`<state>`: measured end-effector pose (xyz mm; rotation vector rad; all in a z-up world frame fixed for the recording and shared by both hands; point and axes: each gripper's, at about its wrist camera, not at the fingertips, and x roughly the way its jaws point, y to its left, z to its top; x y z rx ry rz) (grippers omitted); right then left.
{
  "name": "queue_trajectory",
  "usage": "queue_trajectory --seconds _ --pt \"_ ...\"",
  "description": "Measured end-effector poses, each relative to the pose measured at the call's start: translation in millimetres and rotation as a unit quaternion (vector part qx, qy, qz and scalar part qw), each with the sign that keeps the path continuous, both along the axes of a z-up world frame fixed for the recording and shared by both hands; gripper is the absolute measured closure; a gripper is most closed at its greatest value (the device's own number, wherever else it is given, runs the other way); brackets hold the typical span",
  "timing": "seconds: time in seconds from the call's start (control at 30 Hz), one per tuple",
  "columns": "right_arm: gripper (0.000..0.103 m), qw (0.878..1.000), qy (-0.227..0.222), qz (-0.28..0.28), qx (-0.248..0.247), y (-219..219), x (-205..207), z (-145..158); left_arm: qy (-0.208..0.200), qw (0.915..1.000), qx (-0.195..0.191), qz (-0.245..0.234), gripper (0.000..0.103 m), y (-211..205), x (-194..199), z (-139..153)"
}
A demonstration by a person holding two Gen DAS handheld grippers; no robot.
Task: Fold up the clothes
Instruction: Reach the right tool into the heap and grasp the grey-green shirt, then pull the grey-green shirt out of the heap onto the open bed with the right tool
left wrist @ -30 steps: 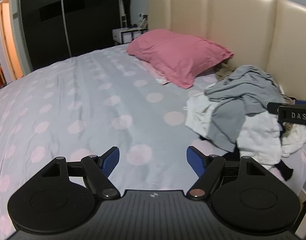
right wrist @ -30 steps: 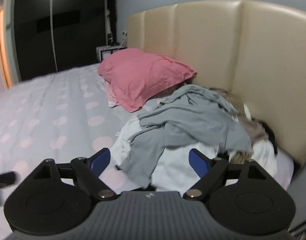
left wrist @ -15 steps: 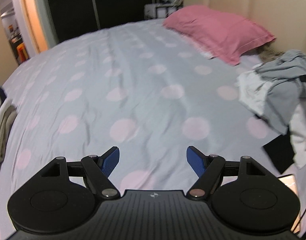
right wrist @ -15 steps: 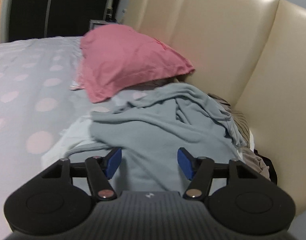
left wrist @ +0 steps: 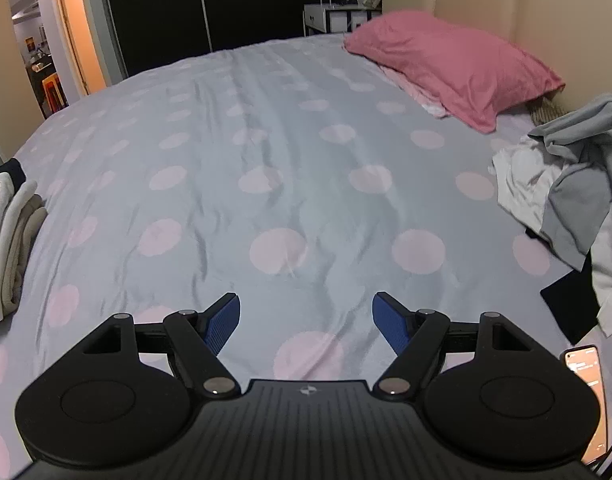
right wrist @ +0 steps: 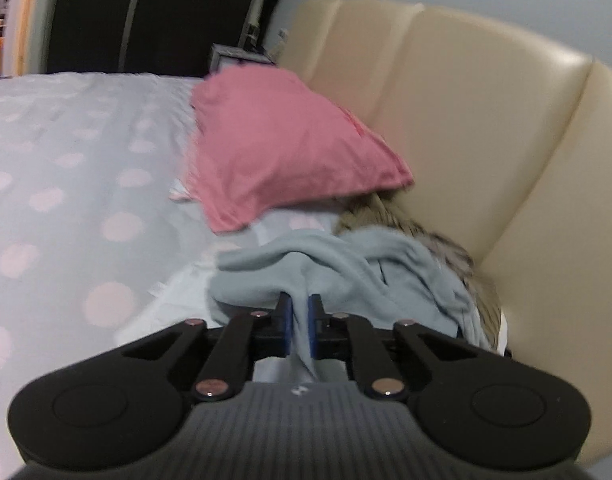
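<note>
Right claw point(right wrist: 299, 326): blue pads pressed close, pinching a fold of the soft grey top point(right wrist: 346, 272). Grey cloth bunched up and wrinkly, pulled into a little ridge between the pads, with a strip hanging down under the claw. Looks thick and fuzzy, pale grey-blue. Sits on top of the heap of clothes point(left wrist: 562, 184) at the head of the bed, just beside the cream headboard point(right wrist: 486, 140). Under and behind the grey top, something brown and stripy point(right wrist: 446, 244), a bit blurry. White cloth point(right wrist: 166, 300) poking out on the left side of the heap. Just past the heap, a pink pillow point(right wrist: 286, 148) leaning on the headboard.

Left claw point(left wrist: 306, 322): blue pads spread wide apart, holding nothing. Hangs over the bed sheet point(left wrist: 266, 160), grey with big pale pink dots, a little creased. Heap of clothes well off to the right: grey top draped over white things, a dark piece point(left wrist: 570, 304) sticking out at the bottom. Pink pillow far back on the right. At the left edge of the bed, a neat stack of folded clothes point(left wrist: 10, 240), white and beige. Near the bottom right, a phone point(left wrist: 586, 372) with its screen lit. Behind the bed, dark wardrobe doors point(left wrist: 246, 0) and an open doorway with orange light.
</note>
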<state>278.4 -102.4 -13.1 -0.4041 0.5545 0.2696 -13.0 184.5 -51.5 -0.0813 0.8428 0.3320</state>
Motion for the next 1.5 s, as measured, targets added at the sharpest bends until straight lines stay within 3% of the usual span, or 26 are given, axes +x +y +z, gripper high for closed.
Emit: queue_trajectory --seconds 0.17,0.33,0.43,0.63,0.83,1.0,1.13,1.2,1.27,1.37,1.5 --pt "0.094 0.997 -0.003 0.066 0.031 29.8 -56.2 55.4 -0.021 0.9997 -0.014 0.002 0.038 10.7 -19.6 19.7" --pt "0.094 0.987 -0.007 0.143 0.077 65.8 -123.8 102.8 -0.058 0.9982 -0.007 0.011 0.038 24.4 -45.5 46.7" --pt "0.094 0.977 -0.007 0.189 0.097 86.1 -165.7 125.4 -0.083 0.9962 -0.016 0.021 0.038 40.0 -62.3 65.0" --pt "0.094 0.944 -0.006 0.293 0.151 123.7 -242.5 171.5 -0.116 0.9926 0.002 0.037 0.038 65.2 -92.5 98.8" --pt "0.094 0.925 0.058 0.338 0.160 160.3 -276.1 151.7 -0.119 0.9917 0.013 0.046 0.038 84.1 -120.1 119.9" --pt "0.093 0.906 0.112 0.373 0.166 190.6 -303.7 134.6 -0.103 0.9937 0.006 0.043 0.038 89.7 -134.5 112.1" --pt "0.081 0.916 0.167 0.340 0.131 189.6 -291.9 75.6 -0.085 0.9957 -0.008 0.036 0.038 90.3 -135.1 92.9" --pt "0.066 0.921 0.177 0.325 0.120 180.5 -287.3 53.2 -0.077 0.9965 -0.012 0.030 0.038 88.4 -138.3 81.6" --pt "0.065 0.928 0.180 0.306 0.113 165.5 -280.3 34.6 -0.064 0.9975 -0.018 0.022 0.038 83.2 -133.7 68.6" --pt "0.056 0.938 0.188 0.271 0.103 145.8 -267.1 8.2 -0.046 0.9984 -0.033 0.002 0.037 72.5 -123.7 48.8" --pt "0.055 0.952 0.180 0.242 0.061 130.3 -250.3 -23.8 -0.021 0.9981 -0.052 -0.023 0.037 53.3 -104.9 20.8"
